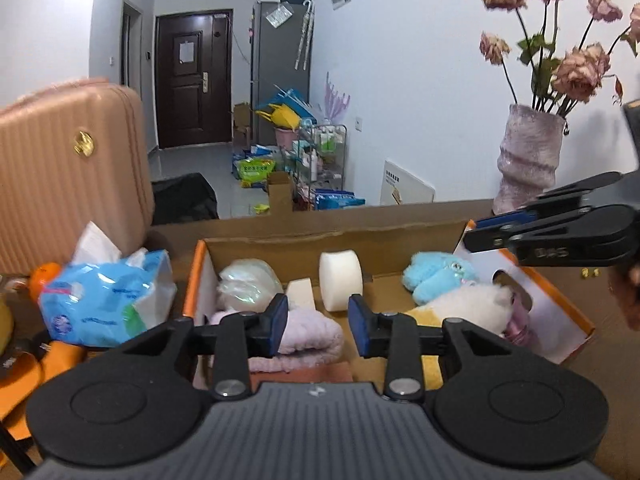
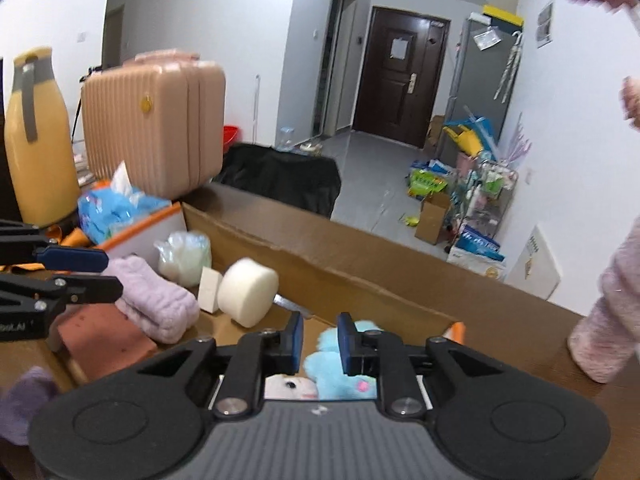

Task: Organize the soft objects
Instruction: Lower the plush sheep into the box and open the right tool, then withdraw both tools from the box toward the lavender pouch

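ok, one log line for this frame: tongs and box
left tongs: empty, over box | right tongs: empty, over blue plush | cardboard box: holds towel, sponges, plush toys

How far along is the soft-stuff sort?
Done: the cardboard box already holds a lilac towel, white sponge roll, blue plush and white plush. In hand: nothing; both left tongs and right tongs are empty. Left: the tissue pack sits outside.
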{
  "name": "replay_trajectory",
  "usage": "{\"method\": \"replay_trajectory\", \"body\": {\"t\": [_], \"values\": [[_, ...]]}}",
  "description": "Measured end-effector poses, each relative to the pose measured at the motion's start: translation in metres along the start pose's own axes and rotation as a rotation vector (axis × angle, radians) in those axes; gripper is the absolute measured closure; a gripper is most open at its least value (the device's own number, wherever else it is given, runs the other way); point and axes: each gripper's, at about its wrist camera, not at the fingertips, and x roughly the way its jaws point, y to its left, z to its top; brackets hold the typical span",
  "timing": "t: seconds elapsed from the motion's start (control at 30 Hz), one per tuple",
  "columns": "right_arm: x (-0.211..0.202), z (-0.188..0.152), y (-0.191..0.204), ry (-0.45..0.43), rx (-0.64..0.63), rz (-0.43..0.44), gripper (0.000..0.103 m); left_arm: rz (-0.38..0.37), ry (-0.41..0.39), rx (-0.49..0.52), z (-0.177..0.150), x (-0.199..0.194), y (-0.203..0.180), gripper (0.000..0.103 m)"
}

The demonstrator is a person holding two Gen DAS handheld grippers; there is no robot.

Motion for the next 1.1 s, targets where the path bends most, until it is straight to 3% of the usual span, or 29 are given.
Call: {"method": "replay_trajectory", "body": {"t": [0.13,0.33,0.43,0.5,0.57,0.63,0.73,0.87,1.1], "values": [[-0.055,0.004,0.003,-0.04,-0.012,-0.029,0.076,0.02,-0.049,0.005,0.011,-0.044,-0.003,0.062],[-0.147,-0.009,0.022,-0.128,-0.003,-0.045,0.05,0.035,-0.112,-0.008,0.013,-0.118,-0.007,0.044],[-0.186,-0.028,0.039,-0.178,0.016,-0.041,0.04,0.043,-0.153,-0.014,0.001,-0.151,-0.013,0.033],[-0.208,-0.044,0.051,-0.226,0.035,-0.047,0.026,0.056,-0.198,-0.003,-0.012,-0.171,-0.019,0.025],[-0.225,-0.057,0.064,-0.269,0.053,-0.06,0.019,0.065,-0.232,-0.007,-0.026,-0.19,-0.025,0.017],[-0.241,-0.073,0.076,-0.307,0.077,-0.086,0.016,0.054,-0.254,-0.006,-0.04,-0.208,-0.029,0.014],[-0.264,-0.097,0.094,-0.36,0.125,-0.133,0.012,0.063,-0.296,-0.02,-0.061,-0.236,-0.033,0.001],[-0.29,-0.134,0.119,-0.423,0.186,-0.141,0.009,0.083,-0.328,-0.032,-0.094,-0.271,-0.036,0.0],[-0.319,-0.205,0.172,-0.442,0.217,-0.136,0.001,0.117,-0.28,-0.019,-0.166,-0.31,-0.04,0.0]]}}
